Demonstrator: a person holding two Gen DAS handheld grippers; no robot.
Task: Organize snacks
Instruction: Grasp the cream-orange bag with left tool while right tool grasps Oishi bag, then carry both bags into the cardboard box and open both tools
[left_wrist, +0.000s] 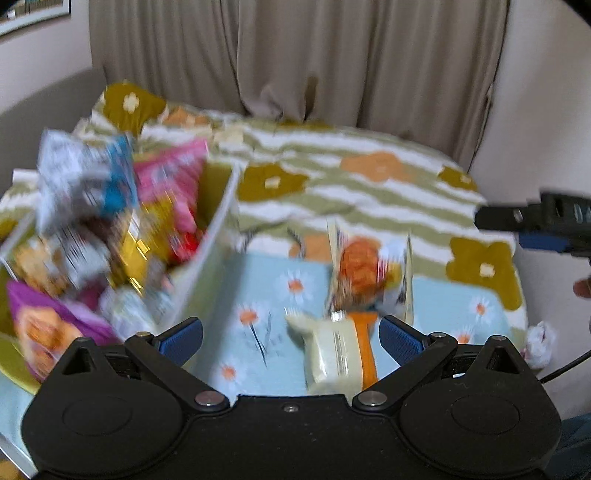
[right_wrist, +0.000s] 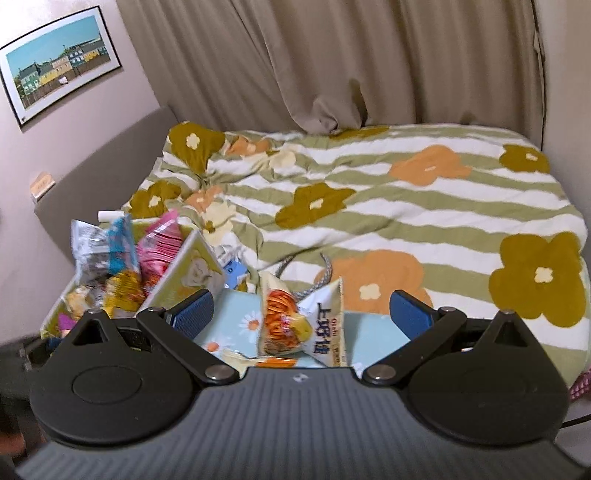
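Meanwhile, we hold both grippers spread wide over the bed, gripping nothing.

Our left gripper (left_wrist: 291, 341) and right gripper (right_wrist: 301, 314) hover above a chip bag (right_wrist: 301, 323) standing on the daisy-print cloth (left_wrist: 258, 291), beside the snack-filled box (right_wrist: 192, 271); a pale yellow packet (left_wrist: 332, 354) lies near.

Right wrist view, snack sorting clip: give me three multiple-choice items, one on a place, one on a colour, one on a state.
1. Where is the noodle snack bag?
A. in the snack box
B. on the light blue daisy cloth
C. held by a gripper

2. What colour are the gripper pads?
A. blue
B. red
C. white

3. How do the right gripper jaws stand?
A. shut on a bag
B. shut, holding nothing
C. open

Answers: 1 B, it rests on the light blue daisy cloth beside the snack box; 2 A, both pads show blue; 3 C, wide gap, nothing between.
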